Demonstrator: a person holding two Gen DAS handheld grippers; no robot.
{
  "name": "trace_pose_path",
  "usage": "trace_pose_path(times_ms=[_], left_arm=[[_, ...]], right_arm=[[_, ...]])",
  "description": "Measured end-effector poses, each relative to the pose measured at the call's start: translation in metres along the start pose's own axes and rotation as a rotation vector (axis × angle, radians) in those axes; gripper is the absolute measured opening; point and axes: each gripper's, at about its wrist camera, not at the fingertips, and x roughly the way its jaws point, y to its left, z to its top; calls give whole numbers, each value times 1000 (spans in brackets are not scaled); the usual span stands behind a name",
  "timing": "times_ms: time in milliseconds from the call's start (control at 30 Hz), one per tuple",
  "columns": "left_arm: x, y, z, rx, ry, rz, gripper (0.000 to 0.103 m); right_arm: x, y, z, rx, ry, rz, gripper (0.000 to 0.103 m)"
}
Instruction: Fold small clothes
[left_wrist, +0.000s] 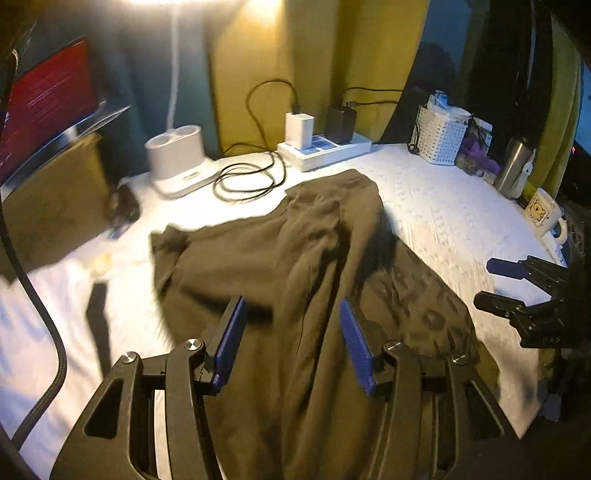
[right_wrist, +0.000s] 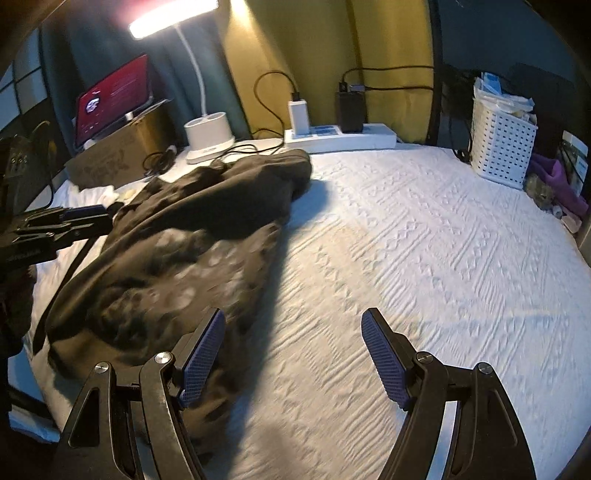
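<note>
In the left wrist view, the left gripper is seen with its jaws spread apart; nothing is pinched. The dark garment is spread directly under and between the jaws and extends from there toward 12 o'clock. The garment is laid in loose, rumpled folds on the white textured cover.

In the right wrist view, the right gripper is likewise held with its jaws spread and nothing between them. Bare cover is seen between the jaws. The garment is located at 10 o'clock, its near edge just beside the left-hand blue pad; contact cannot be determined.

Farther off, at 12 o'clock, a white power strip is placed, with a lamp base at 11 o'clock and a white basket at 2 o'clock.
</note>
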Motion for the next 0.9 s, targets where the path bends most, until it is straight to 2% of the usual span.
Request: trace_pose_path(times_ms=[100,200,400,533,567,600,633,700,900], left_arm=[[19,-7,17,41,4,26,52],[45,-14,31,100,28,106,52],[69,-28,48,147,75,7,53],[88,-26,48,169,116,18,53],[86,-25,47,172,107,27,51],[84,-21,48,171,95,42,41],[84,-17,49,166,96,51,9],[78,-4,52,138,83,78,6],[62,43,57,-8,37,83,6]], right_arm=[[10,-11,7,10,6,-1,78],[23,-22,14,24,19,-9,78],[44,-34,22,35,39,-9,78],[57,-38,27,37,42,-4,78],[58,-39,28,38,42,-2,78],[59,-38,29,39,42,-2,78],[61,-38,31,36,42,-2,78],[64,-37,34,32,42,-4,78],[71,-29,47,5,51,10,78]])
